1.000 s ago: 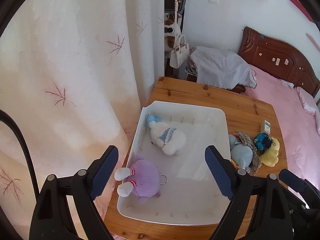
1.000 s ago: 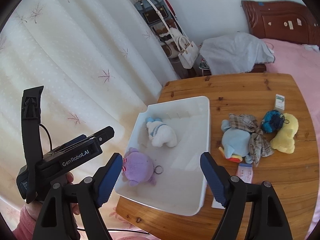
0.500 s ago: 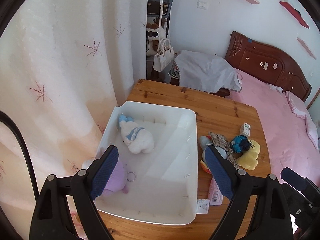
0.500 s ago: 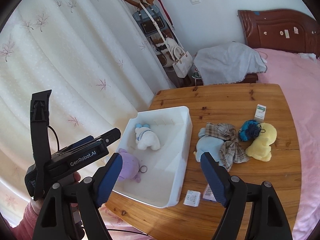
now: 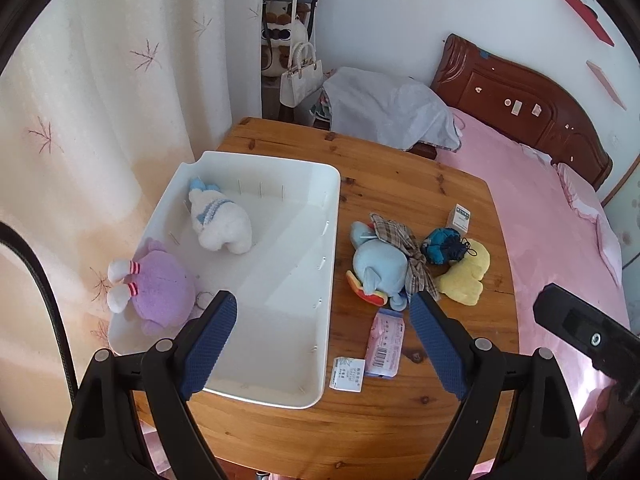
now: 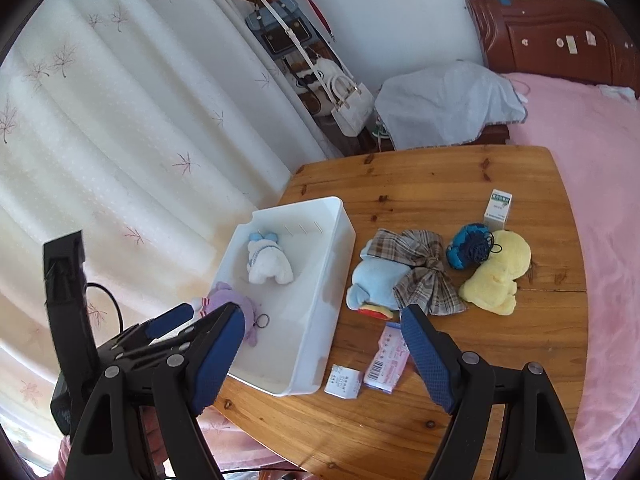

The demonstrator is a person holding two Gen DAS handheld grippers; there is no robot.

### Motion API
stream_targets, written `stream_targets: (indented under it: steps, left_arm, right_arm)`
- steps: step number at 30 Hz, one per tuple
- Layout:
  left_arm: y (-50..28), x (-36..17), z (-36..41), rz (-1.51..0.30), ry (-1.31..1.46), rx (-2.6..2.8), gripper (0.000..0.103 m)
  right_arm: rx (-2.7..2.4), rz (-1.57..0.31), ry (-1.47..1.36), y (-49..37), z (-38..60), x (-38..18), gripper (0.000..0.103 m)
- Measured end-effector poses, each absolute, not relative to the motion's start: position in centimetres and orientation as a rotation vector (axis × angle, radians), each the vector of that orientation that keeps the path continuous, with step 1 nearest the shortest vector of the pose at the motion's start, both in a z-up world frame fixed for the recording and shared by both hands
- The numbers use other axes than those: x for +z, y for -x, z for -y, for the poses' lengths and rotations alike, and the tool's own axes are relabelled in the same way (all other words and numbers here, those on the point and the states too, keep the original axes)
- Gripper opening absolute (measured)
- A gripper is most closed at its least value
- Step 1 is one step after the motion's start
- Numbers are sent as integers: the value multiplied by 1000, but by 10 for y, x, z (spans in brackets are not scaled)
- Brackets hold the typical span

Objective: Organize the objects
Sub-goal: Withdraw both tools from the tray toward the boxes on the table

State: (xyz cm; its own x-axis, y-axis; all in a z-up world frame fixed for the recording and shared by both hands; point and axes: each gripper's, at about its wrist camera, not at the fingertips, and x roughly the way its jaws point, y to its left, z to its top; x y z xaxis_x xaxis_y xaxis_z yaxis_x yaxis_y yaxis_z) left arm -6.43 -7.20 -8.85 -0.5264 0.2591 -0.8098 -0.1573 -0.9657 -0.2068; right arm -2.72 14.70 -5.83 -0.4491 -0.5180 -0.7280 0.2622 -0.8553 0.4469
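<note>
A white bin (image 5: 316, 360) (image 6: 340, 236) sits on the left of the wooden table (image 5: 400, 160) (image 6: 420, 180). It holds a white plush (image 5: 220, 220) (image 6: 268, 264) and a purple plush (image 5: 160, 292) (image 6: 240, 304). To its right lie a light blue plush (image 5: 380, 268) (image 6: 376, 280) under a plaid bow (image 5: 400, 240) (image 6: 424, 268), a blue pouch (image 5: 444, 246) (image 6: 472, 246) and a yellow plush (image 5: 464, 276) (image 6: 500, 276). My left gripper (image 5: 324, 344) and right gripper (image 6: 322, 356) are both open and empty, high above the table's near edge.
A pink packet (image 5: 384, 342) (image 6: 390, 356) and a small white box (image 5: 347, 374) (image 6: 343, 381) lie near the bin's front corner. A medicine box (image 5: 460, 218) (image 6: 498, 210) stands further back. Curtain at left, a pink bed (image 5: 540, 220) at right, handbags (image 5: 298, 80) behind.
Both grippers have pulled back and up from the bin, so more of the table shows. The left view has swung right. Both stay open and empty.
</note>
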Motion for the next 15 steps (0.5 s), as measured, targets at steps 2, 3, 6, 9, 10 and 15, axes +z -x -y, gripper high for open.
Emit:
stream_targets:
  steps: [2,3,6,9,10,15]
  left_arm:
    - [57,-92,66,141,1383,2558,90]
    - [53,-95,63,133,1390,2561,90]
    - [42,-104,54,103,1420,2578,90]
    - [34,-114,46,78,1456,2589,90]
    - [31,-118,45,68,1459,2595,90]
    - [19,-140,37,33,1510,2625,90]
  right_arm:
    - [-2279,368,-1317,31,-151,-66,81]
    - [-2263,369,-1336,34,-154,-71,81]
    - [-2222,357,-1386,42,-158,-86,81]
    - [-2175,342,-1434,51,-160,-103,81]
    - [-2160,343,-1451,54,-161,-108,81]
    - [-2058,382,-1565,72,-161,-137,81]
